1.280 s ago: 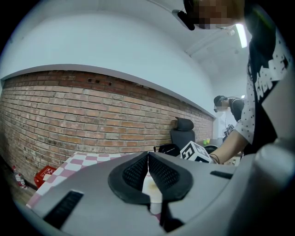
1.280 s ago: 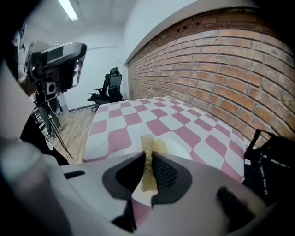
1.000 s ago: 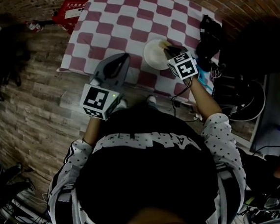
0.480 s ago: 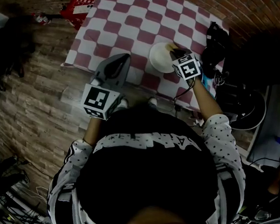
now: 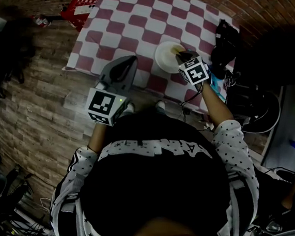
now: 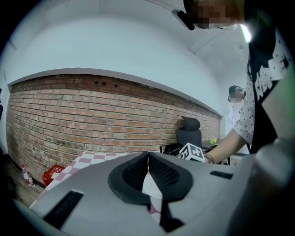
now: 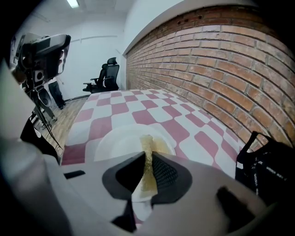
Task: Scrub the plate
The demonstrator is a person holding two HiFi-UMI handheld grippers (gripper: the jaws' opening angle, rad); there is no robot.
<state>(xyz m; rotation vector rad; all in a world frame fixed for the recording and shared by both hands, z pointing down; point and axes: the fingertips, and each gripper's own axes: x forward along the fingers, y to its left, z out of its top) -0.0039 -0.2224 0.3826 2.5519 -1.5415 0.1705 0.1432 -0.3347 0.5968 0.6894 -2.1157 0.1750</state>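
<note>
You are working the right gripper (image 5: pixel 182 55) over the white plate (image 5: pixel 162 58). Its jaws are pinching a thin yellowish scrub pad (image 7: pixel 146 171), whose free end is lying on the plate's right side. The plate is sitting on the red-and-white checked tablecloth (image 5: pixel 131 20), near the table's front edge. Over the past second the gripper has barely shifted, staying at that right-hand side, which suggests short scrubbing strokes are under way rather than finished. Your left gripper (image 5: pixel 126 62) is still hanging at the table's front edge, jaws pressed together on nothing and well apart from the plate. The plate is therefore going unbraced and may slide under harder strokes.
</note>
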